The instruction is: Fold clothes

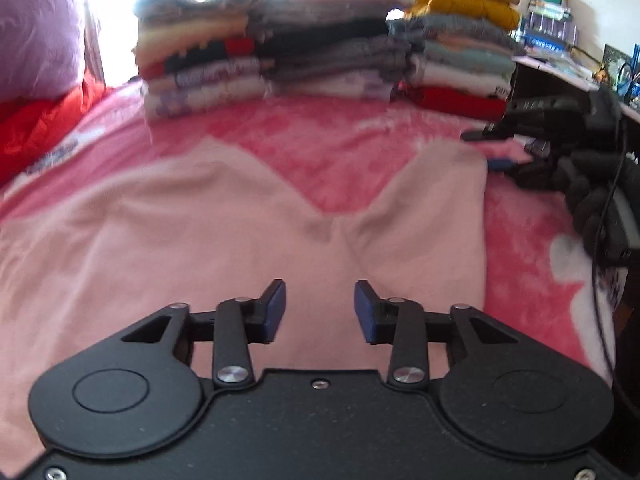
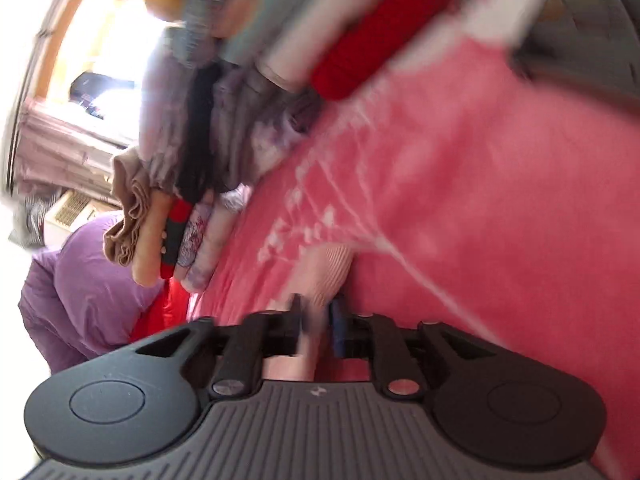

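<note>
A pink patterned blanket is lying spread out under and ahead of the left gripper, running on to both sides. Far off to that gripper's front left, a purple pillow is resting on top of a bright red quilt. To its front right, a desk is standing with books lined up on a rack at the back, and a black cable is hanging down nearer in. Well beyond the right gripper, to the upper left in its tilted view, a pale curtain is hanging beside a glaring window.
</note>
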Demonstrator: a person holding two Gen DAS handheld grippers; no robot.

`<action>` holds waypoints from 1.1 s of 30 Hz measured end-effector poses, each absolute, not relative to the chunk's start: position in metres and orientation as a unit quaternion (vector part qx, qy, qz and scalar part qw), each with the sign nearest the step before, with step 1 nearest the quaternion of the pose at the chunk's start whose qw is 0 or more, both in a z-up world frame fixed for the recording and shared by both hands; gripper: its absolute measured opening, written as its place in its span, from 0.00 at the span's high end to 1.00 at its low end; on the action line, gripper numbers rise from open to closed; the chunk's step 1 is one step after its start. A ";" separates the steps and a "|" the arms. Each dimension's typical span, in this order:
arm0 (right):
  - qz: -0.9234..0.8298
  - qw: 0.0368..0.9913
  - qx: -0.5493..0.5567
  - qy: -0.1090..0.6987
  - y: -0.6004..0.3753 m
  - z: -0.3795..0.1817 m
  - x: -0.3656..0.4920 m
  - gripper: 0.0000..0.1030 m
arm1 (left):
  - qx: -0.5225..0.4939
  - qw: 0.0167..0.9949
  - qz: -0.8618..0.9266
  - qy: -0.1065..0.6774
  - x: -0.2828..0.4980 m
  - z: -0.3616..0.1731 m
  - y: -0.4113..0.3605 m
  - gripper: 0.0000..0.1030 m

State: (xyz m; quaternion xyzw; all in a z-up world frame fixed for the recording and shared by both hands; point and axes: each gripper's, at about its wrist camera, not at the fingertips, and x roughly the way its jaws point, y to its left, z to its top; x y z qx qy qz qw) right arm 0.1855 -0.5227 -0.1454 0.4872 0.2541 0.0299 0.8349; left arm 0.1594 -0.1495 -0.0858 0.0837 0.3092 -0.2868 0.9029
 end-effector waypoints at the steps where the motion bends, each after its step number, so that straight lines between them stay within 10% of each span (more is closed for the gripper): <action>1: 0.030 0.836 0.488 0.250 -0.523 -0.145 0.185 0.63 | 0.082 0.904 -0.293 0.301 0.161 -0.081 -0.155 0.75; 5: 0.024 0.821 0.518 0.239 -0.532 -0.153 0.184 0.64 | 0.057 0.902 -0.312 0.295 0.182 -0.079 -0.185 0.82; 10: 0.013 0.827 0.502 0.252 -0.528 -0.158 0.188 0.91 | 0.045 0.887 -0.283 0.361 0.216 -0.109 -0.201 0.83; 33: 0.005 0.859 0.462 0.221 -0.526 -0.131 0.169 0.84 | 0.166 0.912 -0.268 0.263 0.096 -0.097 -0.215 0.74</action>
